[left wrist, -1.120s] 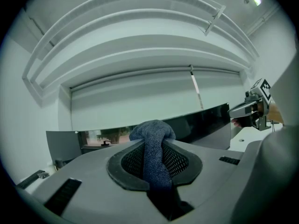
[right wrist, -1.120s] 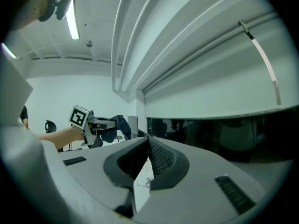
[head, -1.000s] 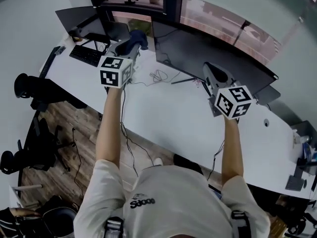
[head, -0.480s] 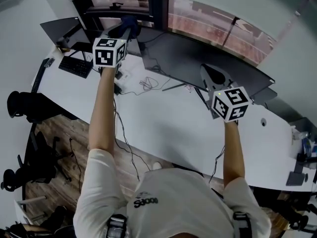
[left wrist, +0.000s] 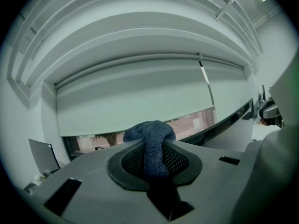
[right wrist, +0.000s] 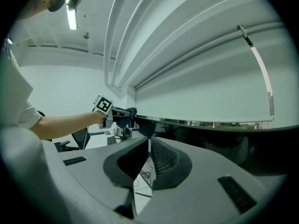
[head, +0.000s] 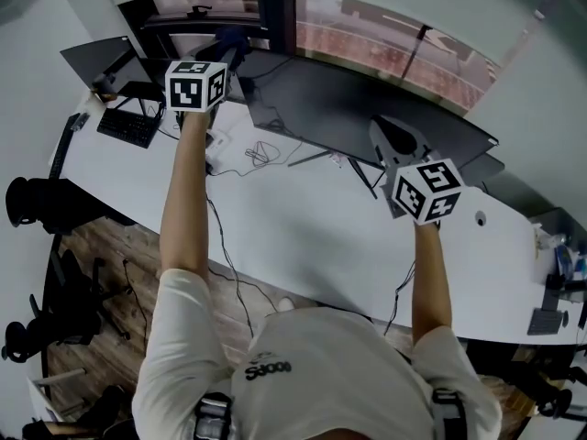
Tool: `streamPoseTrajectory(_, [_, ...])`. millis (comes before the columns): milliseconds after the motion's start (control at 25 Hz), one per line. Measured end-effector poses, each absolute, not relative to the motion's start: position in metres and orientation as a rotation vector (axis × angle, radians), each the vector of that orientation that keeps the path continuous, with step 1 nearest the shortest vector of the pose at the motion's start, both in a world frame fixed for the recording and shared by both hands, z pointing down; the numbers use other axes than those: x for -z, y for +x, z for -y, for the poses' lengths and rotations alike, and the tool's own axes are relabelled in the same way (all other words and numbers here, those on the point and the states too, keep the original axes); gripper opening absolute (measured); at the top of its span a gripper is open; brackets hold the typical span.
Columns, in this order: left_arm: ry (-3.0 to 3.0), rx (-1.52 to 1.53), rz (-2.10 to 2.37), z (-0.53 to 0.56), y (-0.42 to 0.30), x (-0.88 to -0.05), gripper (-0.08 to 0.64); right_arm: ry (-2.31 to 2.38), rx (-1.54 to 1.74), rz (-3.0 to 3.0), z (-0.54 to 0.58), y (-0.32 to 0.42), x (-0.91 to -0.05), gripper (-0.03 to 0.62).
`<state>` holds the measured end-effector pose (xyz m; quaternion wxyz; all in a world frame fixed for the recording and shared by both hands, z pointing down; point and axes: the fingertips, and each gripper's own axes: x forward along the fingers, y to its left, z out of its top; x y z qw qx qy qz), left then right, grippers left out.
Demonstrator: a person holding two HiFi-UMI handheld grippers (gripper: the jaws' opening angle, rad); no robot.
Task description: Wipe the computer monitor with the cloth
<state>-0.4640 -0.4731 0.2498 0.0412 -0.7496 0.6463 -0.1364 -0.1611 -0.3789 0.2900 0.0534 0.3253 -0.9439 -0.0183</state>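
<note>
My left gripper (left wrist: pixel 154 166) clamped on the blue cloth (left wrist: pixel 152 143), held up at the far-left top corner of the dark monitor (head: pixel 367 108) — my right gripper (right wrist: pixel 148 155) near the screen's right half, jaws drawn together on nothing, over the white desk (head: pixel 303 223)

Nothing legible; the dark print (head: pixel 266 368) on the white shirt (head: pixel 323 345) is too blurred to read

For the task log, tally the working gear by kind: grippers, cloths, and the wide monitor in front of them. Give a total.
Grippers: 2 (left gripper, right gripper)
Cloths: 1 (blue cloth, clamped in the left gripper)
Wide monitors: 1 (wide monitor)
Total: 4
</note>
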Motion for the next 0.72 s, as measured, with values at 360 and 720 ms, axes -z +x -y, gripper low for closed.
streamPoseTrajectory(360, [-2.339,0.477,-1.908,0.467,-0.428,-0.249,0.077,1.011,0.079,2.843,0.366,-0.143,-0.291,-0.003])
streamPoseTrajectory(720, [-2.420,0.487,-1.789,0.458,-0.367,-0.253,0.077,1.170,0.073,2.804,0.333,-0.098,-0.284,-0.005])
